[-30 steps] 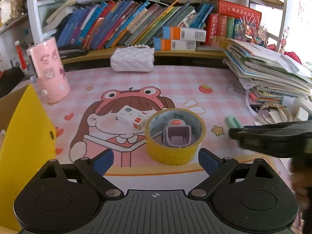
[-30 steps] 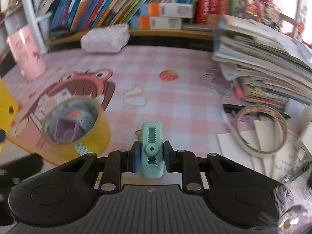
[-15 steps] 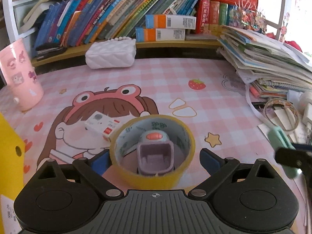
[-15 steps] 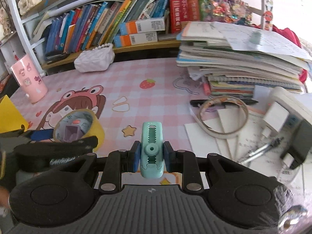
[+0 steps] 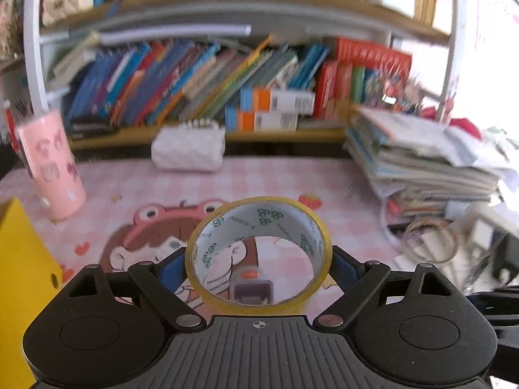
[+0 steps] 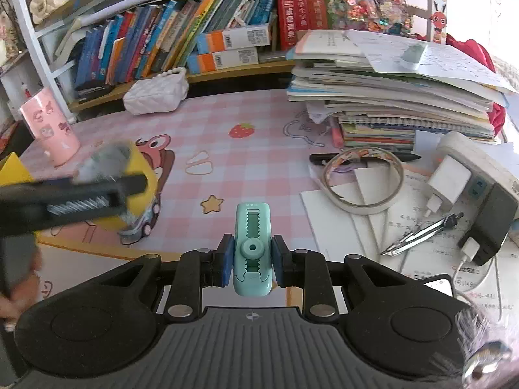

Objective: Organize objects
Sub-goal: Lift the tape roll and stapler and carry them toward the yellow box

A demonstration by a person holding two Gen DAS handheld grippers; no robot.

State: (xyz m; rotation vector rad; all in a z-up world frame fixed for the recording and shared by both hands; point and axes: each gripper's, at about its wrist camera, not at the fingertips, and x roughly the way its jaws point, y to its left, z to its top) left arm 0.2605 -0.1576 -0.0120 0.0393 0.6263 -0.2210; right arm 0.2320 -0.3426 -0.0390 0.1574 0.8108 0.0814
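Note:
My left gripper point(image 5: 258, 267) is shut on a yellow tape roll point(image 5: 259, 217) and holds it tilted up off the pink mat; it shows blurred in the right wrist view point(image 6: 139, 168). Through the roll's hole I see a small purple box with an orange button point(image 5: 251, 287) on the mat. My right gripper point(image 6: 252, 256) is shut on a mint-green correction-tape holder point(image 6: 252, 246), held above the mat's front edge.
A yellow box point(image 5: 19, 259) stands at the left. A pink cup point(image 6: 50, 126), a white pouch point(image 6: 157, 92) and a bookshelf stand at the back. A paper stack point(image 6: 389, 90), a thin tape ring point(image 6: 363, 178), a power strip point(image 6: 470, 168) and a compass lie right.
My left gripper closed on the yellow tape roll and lifted it off the purple box. My right gripper drew back and rose with the green holder.

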